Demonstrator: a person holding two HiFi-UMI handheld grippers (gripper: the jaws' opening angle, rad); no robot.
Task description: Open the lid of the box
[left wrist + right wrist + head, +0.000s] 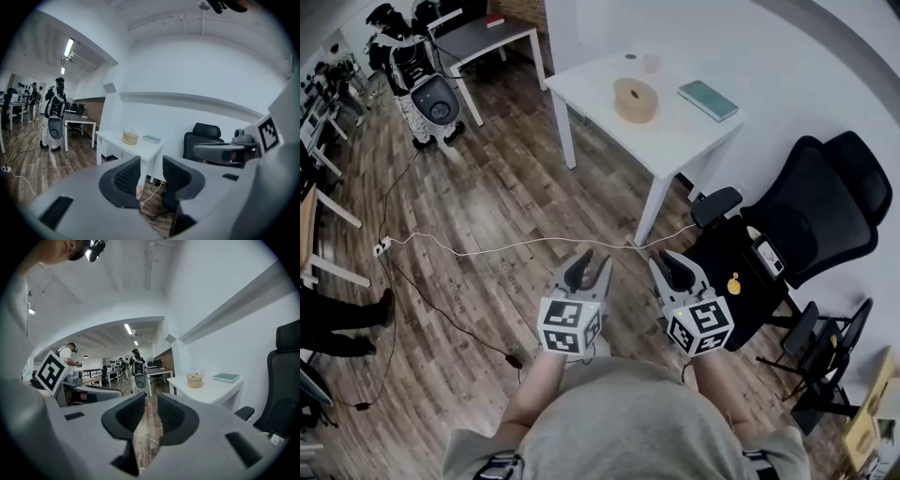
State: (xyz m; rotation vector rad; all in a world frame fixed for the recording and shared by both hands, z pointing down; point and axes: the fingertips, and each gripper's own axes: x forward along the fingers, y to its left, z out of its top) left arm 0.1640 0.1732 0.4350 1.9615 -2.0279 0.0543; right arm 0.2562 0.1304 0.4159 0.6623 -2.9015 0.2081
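In the head view, the box (636,99) is showing as a low, round container of pale wood. It is sitting near the middle of a white worktop (675,141), between a small cup (651,63) and a green book (708,99), and apart from both. Its lid is lying closed. A darker spot is marking the lid's centre, and whether that is a knob or a hollow cannot be told. The left gripper (591,265) and the right gripper (675,267) are being held side by side over the wooden floor (487,216), near a black office chair (806,206) and well apart from the worktop.

In the left gripper view, the fingers (127,178) are being held spread, with nothing between them. The box (130,137) is being seen far ahead on the worktop.

In the right gripper view, the fingers (131,414) are being held apart with a narrower gap, also empty. The box (194,379) is being seen far off, to the right of them.

The box is being judged light, stiff and smooth-walled, not fragile, and likely to slide on the worktop when the lid is pulled. The side wall is probably best steadied by one gripper while the lid is taken by the other at its rim.
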